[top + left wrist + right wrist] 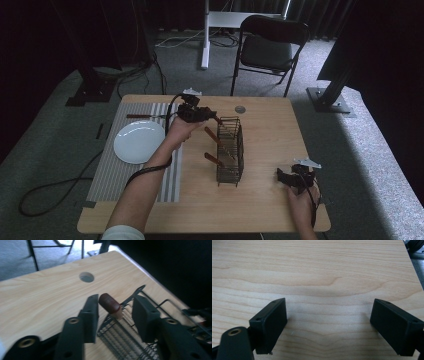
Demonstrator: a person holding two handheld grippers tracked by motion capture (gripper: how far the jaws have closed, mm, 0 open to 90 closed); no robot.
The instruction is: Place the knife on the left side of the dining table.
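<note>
The wire rack (230, 150) is holding two wooden-handled utensils (214, 159). The left hand-held gripper (114, 311) is straddling the upper handle (110, 305), jaws not yet clamped; the right hand-held gripper (329, 326) is gaping apart.

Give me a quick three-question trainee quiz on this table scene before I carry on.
1. True or false: the left hand-held gripper has its jaws on either side of a brown-handled utensil standing in the wire rack.
2. What lies on the striped mat? A) white plate B) mug C) sponge
3. What is between the jaws of the right hand-held gripper?

Key: 1 true, though whether both pads press on the handle is unclear; 2 A, the white plate; 3 nothing, bare wooden table.
</note>
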